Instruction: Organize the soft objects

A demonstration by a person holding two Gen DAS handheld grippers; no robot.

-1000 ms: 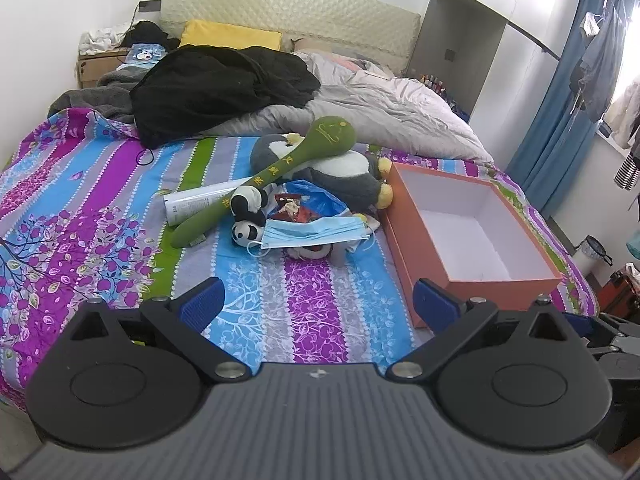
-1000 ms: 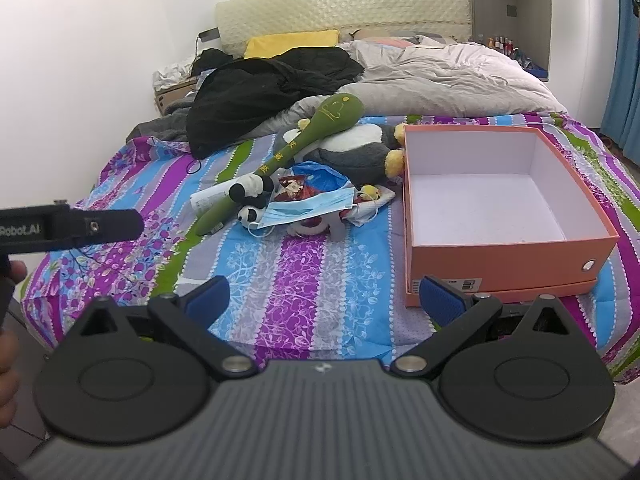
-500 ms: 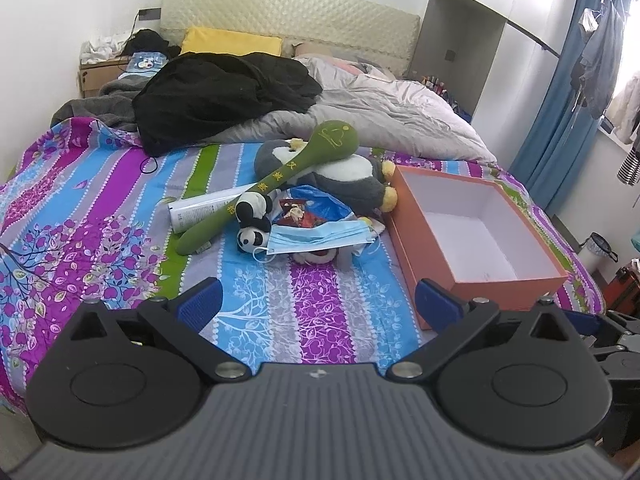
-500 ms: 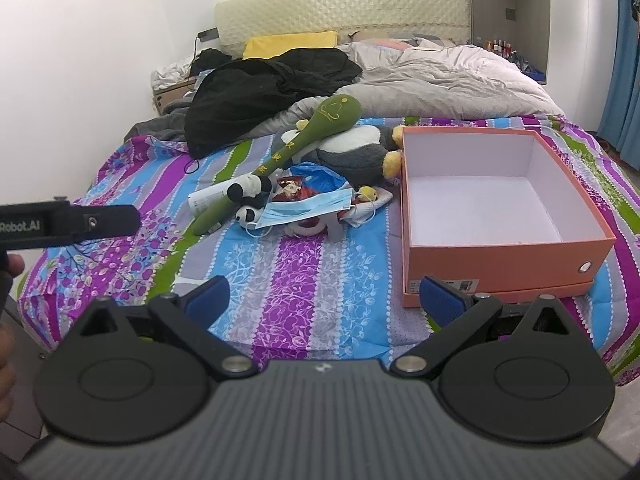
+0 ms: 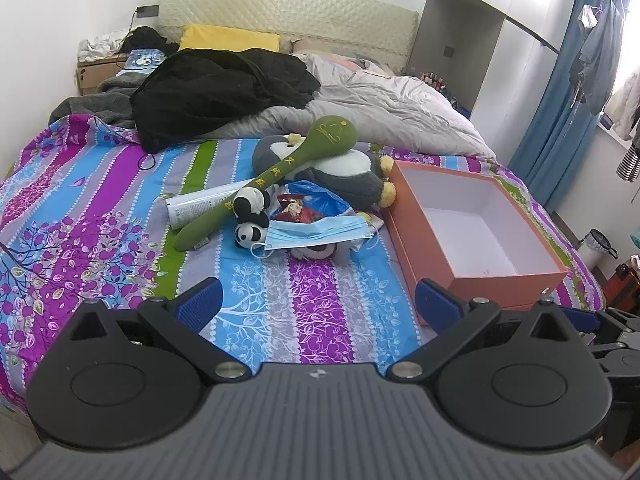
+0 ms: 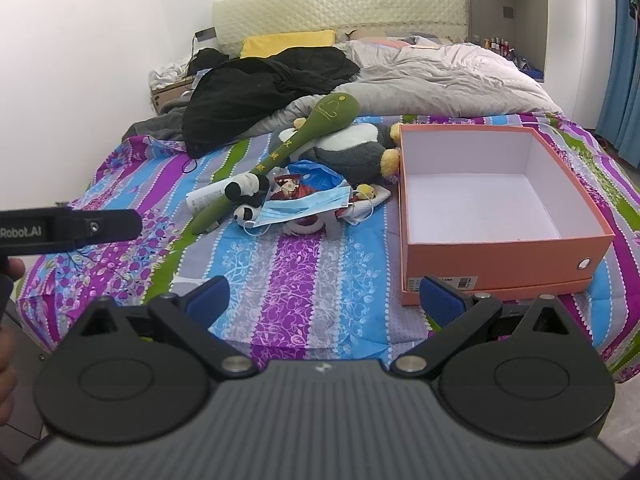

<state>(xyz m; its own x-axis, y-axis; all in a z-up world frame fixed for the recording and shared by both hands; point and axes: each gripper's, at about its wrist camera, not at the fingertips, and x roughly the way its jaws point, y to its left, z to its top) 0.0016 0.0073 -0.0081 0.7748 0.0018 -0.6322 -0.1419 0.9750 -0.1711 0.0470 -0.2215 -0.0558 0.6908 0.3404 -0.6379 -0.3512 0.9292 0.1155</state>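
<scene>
Since a second ago almost nothing on the bed (image 5: pixel 100 208) has shifted; only the viewpoints have. The left tool (image 5: pixel 316 300) has eased slightly back and up, so the heap of soft things sits a little lower and nearer the middle of its view, and the right tool (image 6: pixel 326 294) has hardly moved at all. Both tools are spread wide with nothing between their blue pads, hanging above the foot edge of the bed.

Going left to right across the bed: a white tube (image 5: pixel 200 202) lies toward the left side, with the long green plush stick (image 5: pixel 280 176) slanting over it, its round head propped on the grey and white penguin plush (image 5: pixel 344 172). The small panda plush (image 5: pixel 250 216) sits against the stick's lower half. Just right of it a blue face mask (image 5: pixel 316 232) drapes over a blue plastic bag (image 5: pixel 316 200) and some smaller bits I cannot make out. Beside the heap, toward the right edge of the bed, stands the orange box (image 5: pixel 424 240), open and with nothing inside.

My reading is that sorting has not begun: every soft thing is outside the box, and the small drift suggests the person is lining up a first reach, probably toward the mask or panda at the near side of the heap.
</scene>
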